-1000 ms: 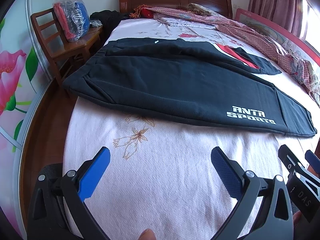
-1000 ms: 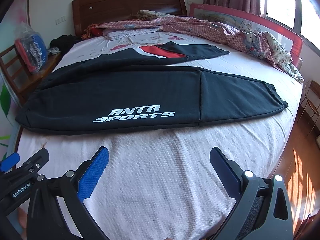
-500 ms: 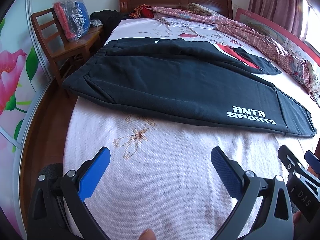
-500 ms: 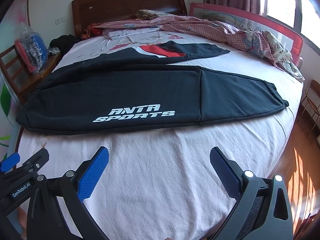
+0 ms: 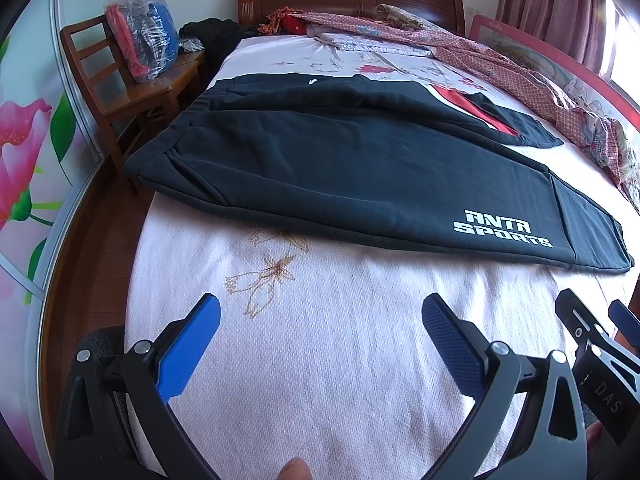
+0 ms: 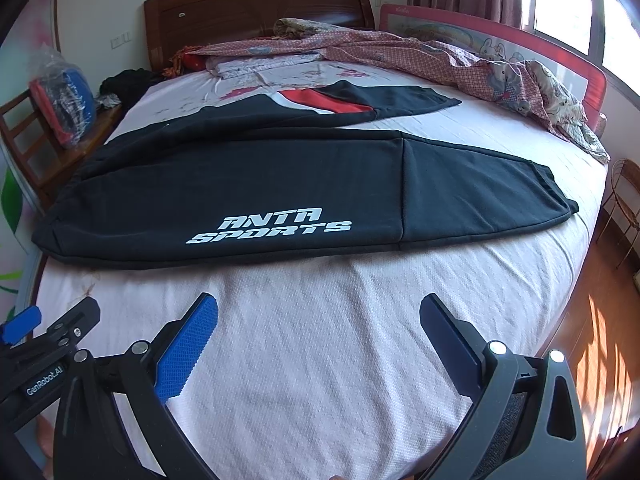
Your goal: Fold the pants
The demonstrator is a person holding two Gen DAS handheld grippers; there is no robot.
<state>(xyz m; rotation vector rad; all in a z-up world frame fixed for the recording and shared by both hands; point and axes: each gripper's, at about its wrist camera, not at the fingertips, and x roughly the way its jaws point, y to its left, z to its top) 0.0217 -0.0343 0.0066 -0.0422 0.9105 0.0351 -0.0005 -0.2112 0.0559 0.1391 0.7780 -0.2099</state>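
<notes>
Black pants (image 5: 360, 168) spread on bed (image 6: 340, 340), ahead of both wide, empty jaws, long axis crosswise, waistband toward left gripper (image 5: 320, 320), cuffs toward right gripper (image 6: 319, 316).

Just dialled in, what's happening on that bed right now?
A person holds two blue-padded grippers over the pale pink bedspread, near its foot. The left gripper and right gripper are both open and empty. The black sweatpants with the white ANTA SPORTS print lie spread flat across the bed, legs apart, the far leg showing a red panel. Neither gripper touches them; no fold shows yet.
</notes>
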